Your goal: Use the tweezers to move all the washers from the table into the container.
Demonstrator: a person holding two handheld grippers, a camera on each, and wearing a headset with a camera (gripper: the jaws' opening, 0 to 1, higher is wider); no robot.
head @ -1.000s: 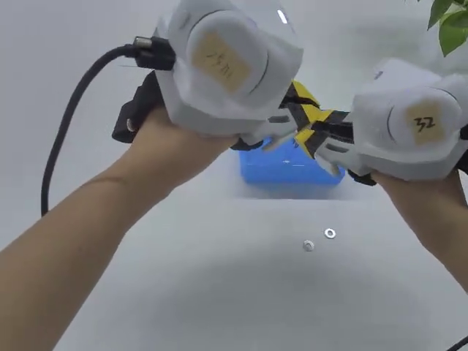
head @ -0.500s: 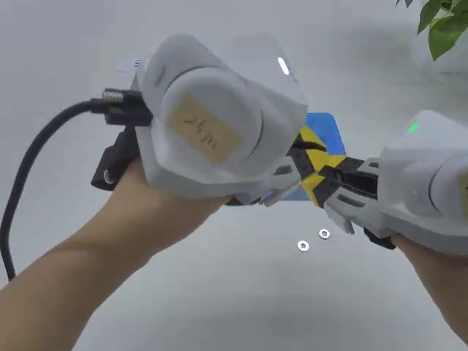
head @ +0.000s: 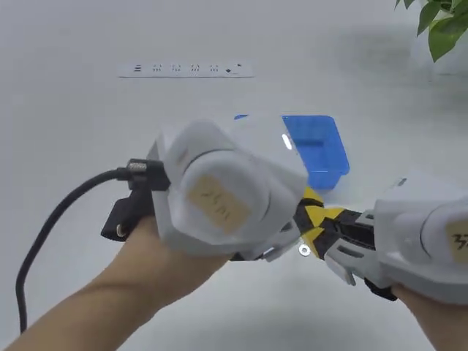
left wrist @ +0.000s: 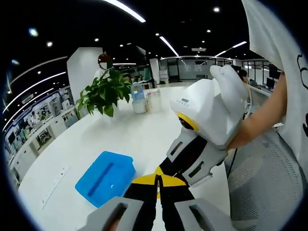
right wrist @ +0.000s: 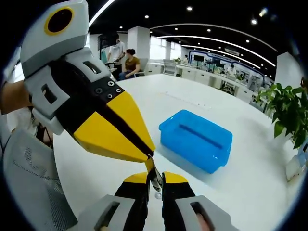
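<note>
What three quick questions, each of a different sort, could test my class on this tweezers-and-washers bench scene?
1. True or false: the left gripper and the right gripper point away from each other.
2. In the head view, the blue container sits: A) on the table beyond the grippers; B) in the left gripper's jaws; C) nearer the person than the grippers.
3. Fill in: the thin metal tool between the right gripper's jaws is the ____.
Key: 1 false, their jaw tips meet; 2 A; 3 tweezers.
</note>
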